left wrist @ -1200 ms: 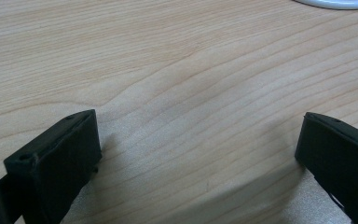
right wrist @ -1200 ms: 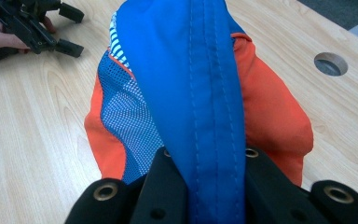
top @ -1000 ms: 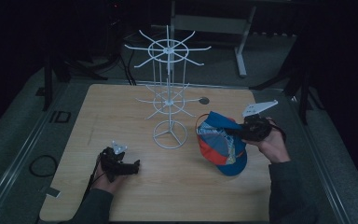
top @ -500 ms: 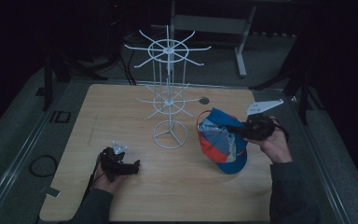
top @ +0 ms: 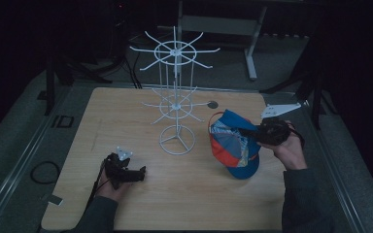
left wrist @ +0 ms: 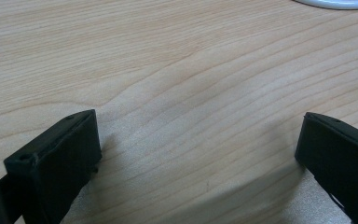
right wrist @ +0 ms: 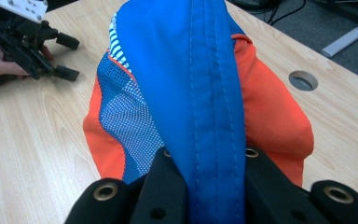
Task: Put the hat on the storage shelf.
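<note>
- as the high view is showing, the cap [top: 234,143] is hanging over the table [top: 126,111] right of the wire rack [top: 176,97], gripped by the right gripper [top: 250,132].
- left gripper view: left gripper [left wrist: 198,149] is resting low, jaws wide apart, holding nothing.
- right gripper view: jaws are clamping a soft blue seam; fabric is looking light and floppy, so the stiffer brim seems a better hold.

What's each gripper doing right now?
Left gripper: open, empty, low over the table.
Right gripper: shut on the cap.
</note>
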Demonstrator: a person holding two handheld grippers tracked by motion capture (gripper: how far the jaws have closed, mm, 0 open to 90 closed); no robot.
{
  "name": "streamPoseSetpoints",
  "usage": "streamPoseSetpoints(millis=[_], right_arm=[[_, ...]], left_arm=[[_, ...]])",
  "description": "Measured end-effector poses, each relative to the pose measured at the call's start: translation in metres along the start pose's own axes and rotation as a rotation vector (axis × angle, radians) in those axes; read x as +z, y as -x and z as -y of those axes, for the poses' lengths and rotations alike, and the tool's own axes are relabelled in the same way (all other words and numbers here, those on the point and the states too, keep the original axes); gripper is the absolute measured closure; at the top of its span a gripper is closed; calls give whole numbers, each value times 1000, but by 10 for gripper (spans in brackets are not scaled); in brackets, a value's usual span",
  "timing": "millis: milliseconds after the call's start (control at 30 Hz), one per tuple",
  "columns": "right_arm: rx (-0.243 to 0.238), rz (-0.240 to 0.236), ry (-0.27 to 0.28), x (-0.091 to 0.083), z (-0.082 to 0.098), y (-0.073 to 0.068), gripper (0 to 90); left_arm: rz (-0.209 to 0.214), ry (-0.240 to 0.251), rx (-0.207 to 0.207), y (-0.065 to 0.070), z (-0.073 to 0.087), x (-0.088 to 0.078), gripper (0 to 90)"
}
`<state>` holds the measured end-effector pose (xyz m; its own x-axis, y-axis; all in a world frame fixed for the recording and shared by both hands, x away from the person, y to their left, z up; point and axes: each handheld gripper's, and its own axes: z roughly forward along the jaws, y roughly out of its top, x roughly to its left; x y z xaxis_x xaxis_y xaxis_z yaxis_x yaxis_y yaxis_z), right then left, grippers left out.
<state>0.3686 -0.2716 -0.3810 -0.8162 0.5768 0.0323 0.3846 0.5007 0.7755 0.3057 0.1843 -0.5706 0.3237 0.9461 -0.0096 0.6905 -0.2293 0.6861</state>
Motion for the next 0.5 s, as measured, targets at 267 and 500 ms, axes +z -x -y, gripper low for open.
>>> streamPoseSetpoints(millis=[267, 500], right_arm=[[3, 8, 30, -7, -2, 0, 878], [6, 8, 58, -12, -5, 0, 878]], left_arm=[[0, -2, 2, 0, 0, 0, 1], [0, -2, 2, 0, 0, 0, 1]])
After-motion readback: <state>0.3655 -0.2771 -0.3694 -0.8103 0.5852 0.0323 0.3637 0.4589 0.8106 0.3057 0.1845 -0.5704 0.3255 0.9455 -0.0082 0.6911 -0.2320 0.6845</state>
